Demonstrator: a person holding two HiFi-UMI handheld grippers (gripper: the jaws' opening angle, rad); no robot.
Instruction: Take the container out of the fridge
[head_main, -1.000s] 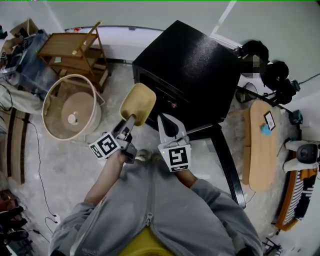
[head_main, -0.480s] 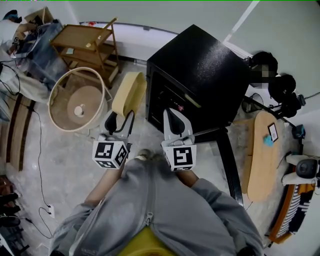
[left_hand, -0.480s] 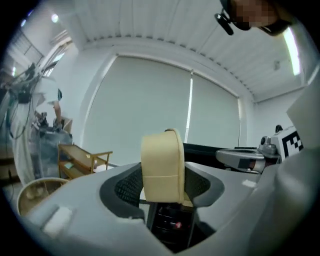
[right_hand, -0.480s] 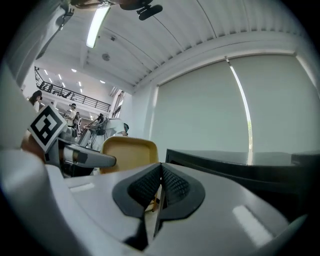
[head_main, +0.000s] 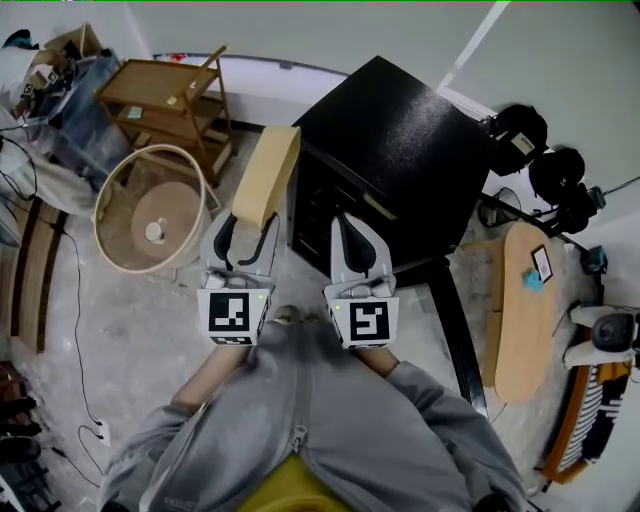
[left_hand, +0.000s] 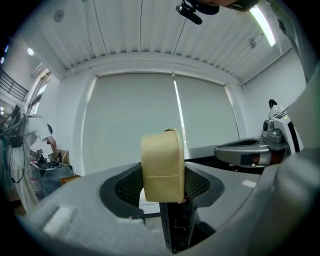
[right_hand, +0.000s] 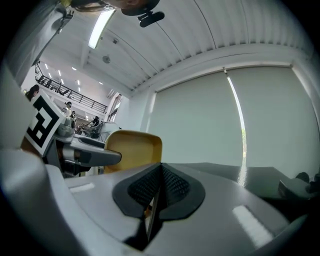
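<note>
A tan, shallow container (head_main: 265, 178) stands on edge in my left gripper (head_main: 243, 232), whose pads are shut on its lower part; in the left gripper view the container (left_hand: 162, 165) fills the gap between the jaws. It hangs just left of the black fridge (head_main: 400, 140), in front of the fridge's open front (head_main: 318, 205). My right gripper (head_main: 346, 225) points at that opening with its jaws shut and nothing between them. In the right gripper view the pads (right_hand: 159, 167) meet, and the container (right_hand: 134, 149) shows to the left.
The fridge's open door (head_main: 455, 330) sticks out toward me on the right. A round wicker basket (head_main: 150, 210) and a wooden shelf cart (head_main: 165, 95) stand to the left. A wooden bench (head_main: 525, 300) lies at the right, with black gear (head_main: 535, 150) behind it.
The left gripper has turned and swung to point forward beside the right one, so the container now shows edge-on and sits higher. The right gripper has hardly moved.
</note>
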